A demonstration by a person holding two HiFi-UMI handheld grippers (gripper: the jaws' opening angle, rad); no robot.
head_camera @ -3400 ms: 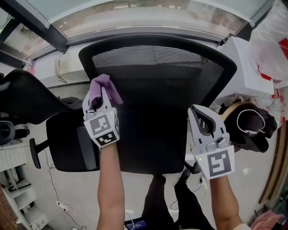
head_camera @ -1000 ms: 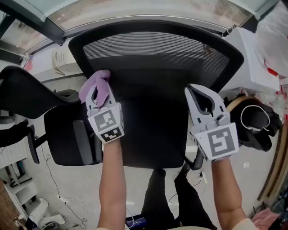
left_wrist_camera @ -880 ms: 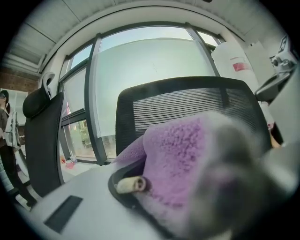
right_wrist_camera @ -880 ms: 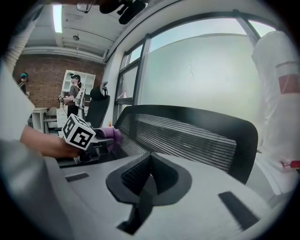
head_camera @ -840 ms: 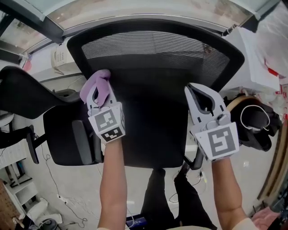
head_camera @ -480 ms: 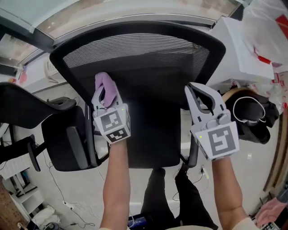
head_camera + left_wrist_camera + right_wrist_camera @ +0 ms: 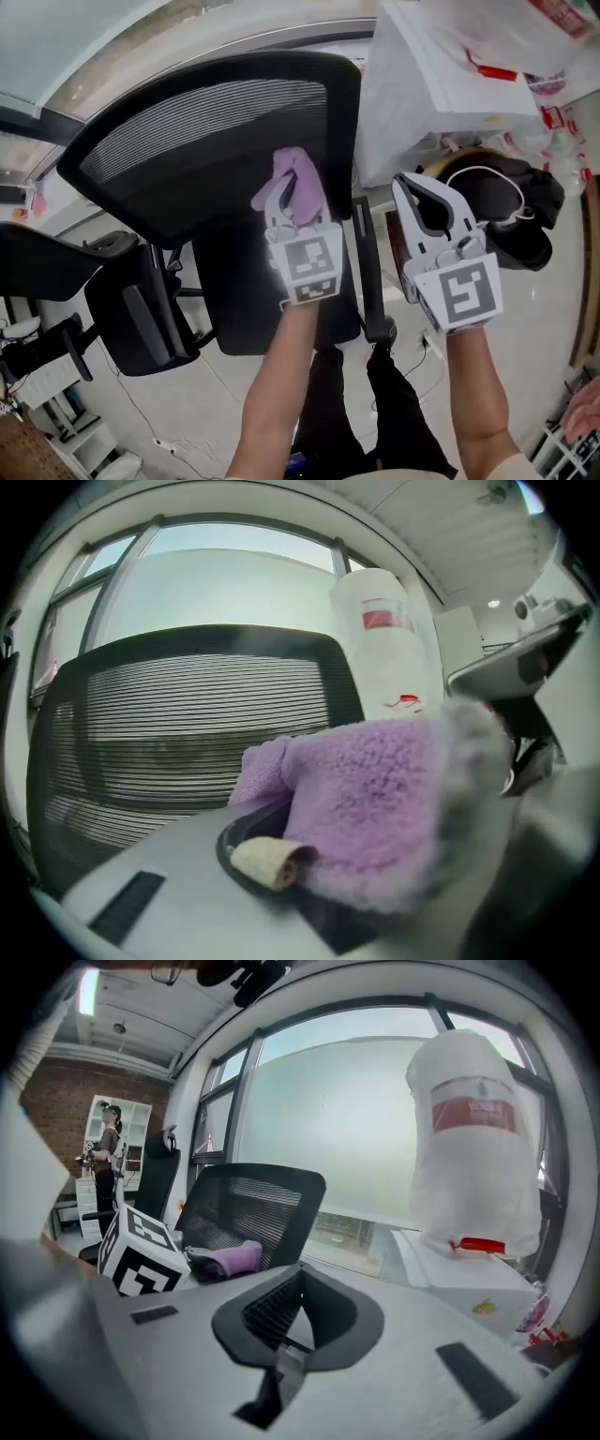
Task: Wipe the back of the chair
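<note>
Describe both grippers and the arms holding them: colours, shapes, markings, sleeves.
Both are pale grey plastic. The left gripper and right gripper each have two curved jaws tapering to a point, lined with black ribbed pads. Each carries a white cube printed with black square markers. No cables show. The forearms are bare, with no sleeves over them.

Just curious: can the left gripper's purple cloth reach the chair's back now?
Probably yes: the left gripper holds the cloth at the edge of the chair back; nothing stands between.

Left tongs (image 7: 292, 206) grip a cloth (image 7: 300, 178); right tongs (image 7: 414, 190) closed, both forearms extended.
</note>
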